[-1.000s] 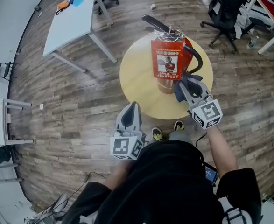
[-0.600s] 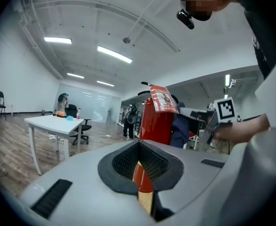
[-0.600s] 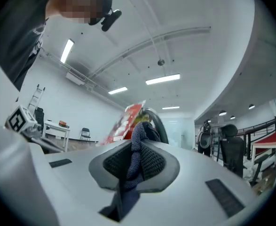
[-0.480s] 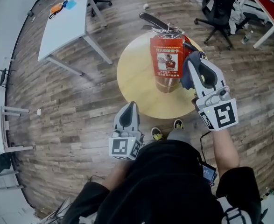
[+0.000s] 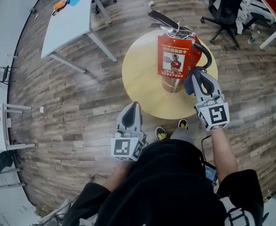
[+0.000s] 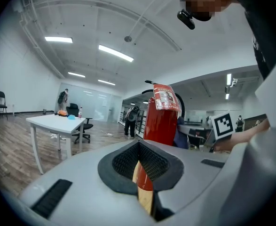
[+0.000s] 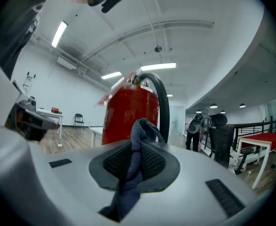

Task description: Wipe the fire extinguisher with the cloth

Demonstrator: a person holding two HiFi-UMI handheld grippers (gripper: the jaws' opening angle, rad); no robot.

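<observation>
A red fire extinguisher (image 5: 177, 55) with a red tag and a black hose stands on the round yellow table (image 5: 142, 79). My right gripper (image 5: 197, 77) is shut on a dark blue cloth (image 5: 189, 83), and the cloth presses against the extinguisher's right side. In the right gripper view the cloth (image 7: 138, 140) sticks up between the jaws of the right gripper (image 7: 140, 154), with the extinguisher (image 7: 126, 114) just beyond. My left gripper (image 5: 134, 106) hangs shut and holds nothing at the table's near edge. From the left gripper (image 6: 138, 158), the extinguisher (image 6: 160, 119) shows ahead.
A white table (image 5: 67, 22) stands at the back left. Black office chairs (image 5: 227, 8) and a red-topped table (image 5: 274, 6) are at the back right. Wooden floor surrounds the round table, and my shoes (image 5: 160, 134) are at its near edge.
My right gripper rose with the cloth along the extinguisher's right side, then came back down partway. The left gripper has stayed in place.
</observation>
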